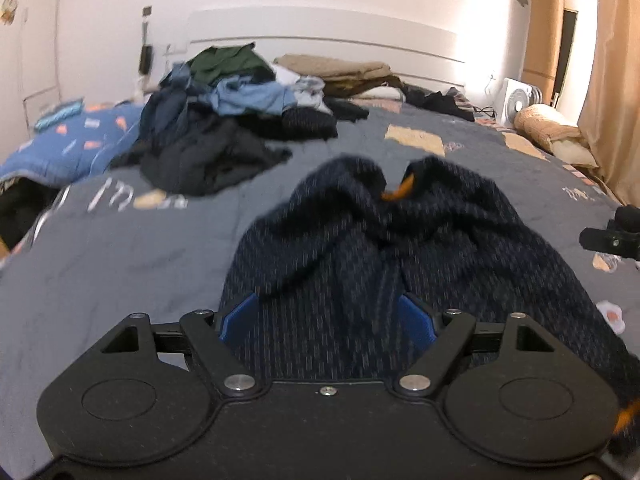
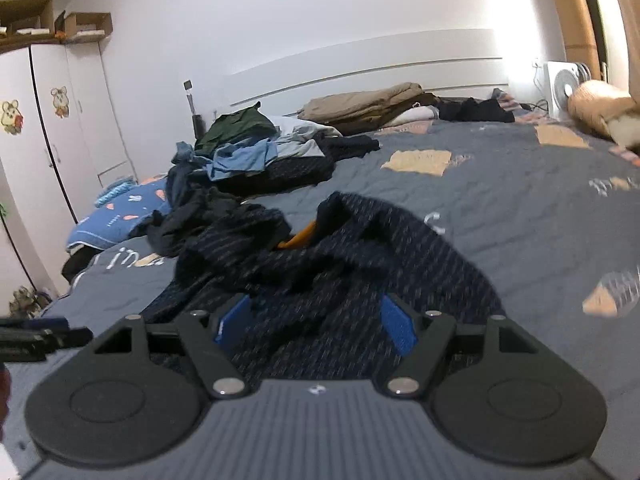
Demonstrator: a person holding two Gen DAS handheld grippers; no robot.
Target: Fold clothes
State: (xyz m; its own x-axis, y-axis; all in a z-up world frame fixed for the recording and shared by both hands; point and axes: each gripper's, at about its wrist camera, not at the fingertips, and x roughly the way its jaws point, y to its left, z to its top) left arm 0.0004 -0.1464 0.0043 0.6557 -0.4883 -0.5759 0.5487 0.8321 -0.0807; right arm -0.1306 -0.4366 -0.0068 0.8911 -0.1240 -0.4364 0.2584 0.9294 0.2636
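A dark navy striped garment (image 1: 380, 240) with an orange inner part (image 1: 396, 192) lies bunched on the grey bedspread (image 1: 120, 260). My left gripper (image 1: 326, 316) is open, its blue pads (image 1: 236, 316) wide apart with the garment's near edge lying between them. The garment also shows in the right wrist view (image 2: 340, 256). My right gripper (image 2: 314, 324) is open too, its blue pads (image 2: 396, 328) spread with the cloth draped between them. Neither gripper pinches the cloth. The right gripper's black body shows at the left view's right edge (image 1: 612, 236).
A pile of unfolded clothes (image 1: 224, 120) lies at the far left of the bed. Folded tan clothes (image 1: 344, 72) sit by the white headboard (image 1: 320, 36). A blue patterned quilt (image 1: 76, 140) lies at left. A white fan (image 2: 564, 84) and curtain stand at right.
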